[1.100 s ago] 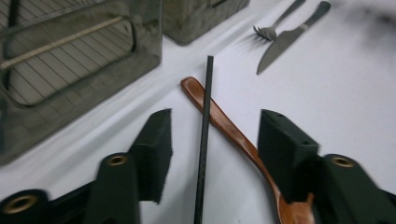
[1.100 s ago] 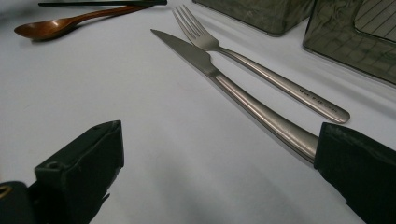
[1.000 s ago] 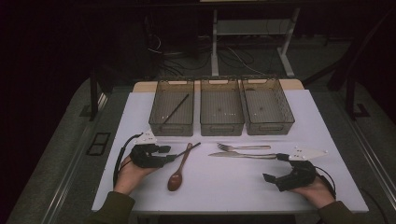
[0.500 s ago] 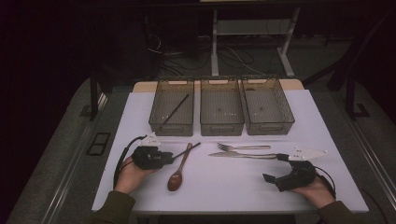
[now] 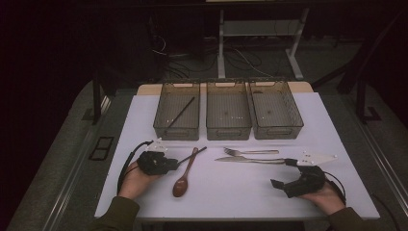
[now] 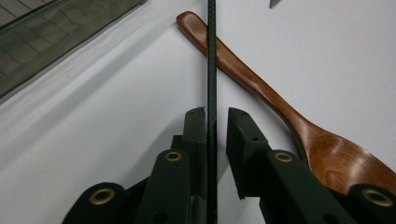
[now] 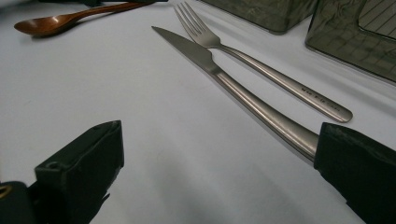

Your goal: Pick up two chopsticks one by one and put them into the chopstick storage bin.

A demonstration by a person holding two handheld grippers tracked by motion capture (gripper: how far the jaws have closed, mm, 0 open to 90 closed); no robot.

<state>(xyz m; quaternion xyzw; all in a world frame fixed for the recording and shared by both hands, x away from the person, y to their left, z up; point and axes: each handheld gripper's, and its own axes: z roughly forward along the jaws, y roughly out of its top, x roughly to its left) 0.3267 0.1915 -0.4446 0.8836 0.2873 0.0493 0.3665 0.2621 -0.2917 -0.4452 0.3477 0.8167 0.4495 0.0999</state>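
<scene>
Black chopstick [image 6: 211, 70] lying across the wooden spoon [image 6: 261, 88] handle, pointing to 12 o'clock, left gripper [image 6: 215, 116] jaws just closing around it, one pad touching, right gripper [image 7: 217, 154] resting wide open, holding nothing.

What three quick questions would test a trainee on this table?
1. True or false: the brown wooden spoon lies inside a tray.
2. What runs between the left gripper jaws? A: thin black stick; B: steel fork; C: steel knife.
3. How many smoky see-through plastic trays stand on the white table?
Key: 1 false: on the table. 2 A; the jaws have just been closing round it, one pad not yet touching. 3 three.
</scene>
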